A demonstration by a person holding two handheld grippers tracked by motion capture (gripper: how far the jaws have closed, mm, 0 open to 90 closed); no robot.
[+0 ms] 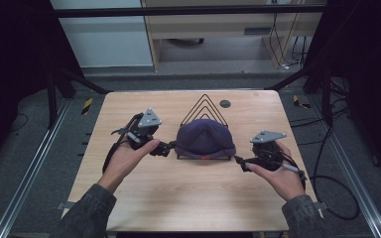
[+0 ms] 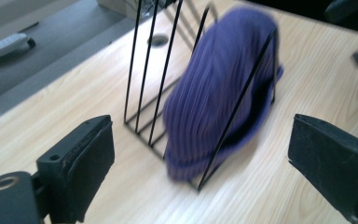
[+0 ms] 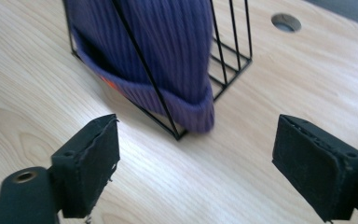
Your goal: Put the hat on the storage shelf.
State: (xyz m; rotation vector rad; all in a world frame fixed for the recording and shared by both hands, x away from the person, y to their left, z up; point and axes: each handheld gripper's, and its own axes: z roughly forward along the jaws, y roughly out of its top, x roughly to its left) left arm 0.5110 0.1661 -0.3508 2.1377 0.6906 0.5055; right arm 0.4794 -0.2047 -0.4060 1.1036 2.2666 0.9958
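Observation:
A purple knit beanie (image 1: 204,138) is pulled over the front of a black wire rack (image 1: 204,106) in the middle of the wooden table (image 1: 144,198). My left gripper (image 1: 170,148) is open just left of the beanie's brim, apart from it. My right gripper (image 1: 239,162) is open at the brim's right corner. In the left gripper view the beanie (image 2: 219,93) and rack (image 2: 149,74) stand ahead between my wide-apart jaws. In the right gripper view the beanie (image 3: 168,46) hangs over the rack's corner (image 3: 177,133), with a small orange patch near the brim.
A round cable hole (image 1: 224,103) sits in the table behind the rack on the right. Metal rails run along the floor on both sides. Cables lie on the floor at the right. The table's near half is bare wood.

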